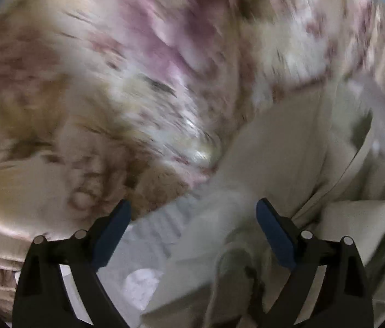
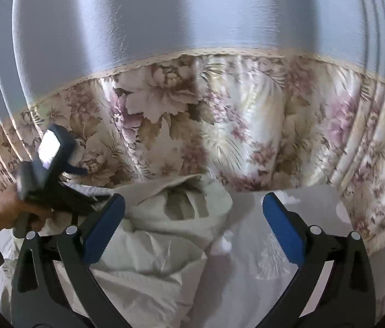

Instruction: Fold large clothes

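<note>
A pale cream-green garment (image 2: 154,246) lies crumpled on a white patterned sheet (image 2: 269,248). My right gripper (image 2: 192,213) is open and empty, held just above the garment's right edge. In the blurred left wrist view the same garment (image 1: 288,158) fills the right side. My left gripper (image 1: 192,218) is open and empty over the garment's edge and the sheet (image 1: 159,240). The left gripper's body (image 2: 47,175), held by a hand, shows at the left of the right wrist view.
A floral satin bedcover (image 2: 219,134) in cream, brown and pink rises behind the garment, with a plain grey-blue wall (image 2: 192,13) above it. The same floral fabric (image 1: 83,95) fills the upper left wrist view.
</note>
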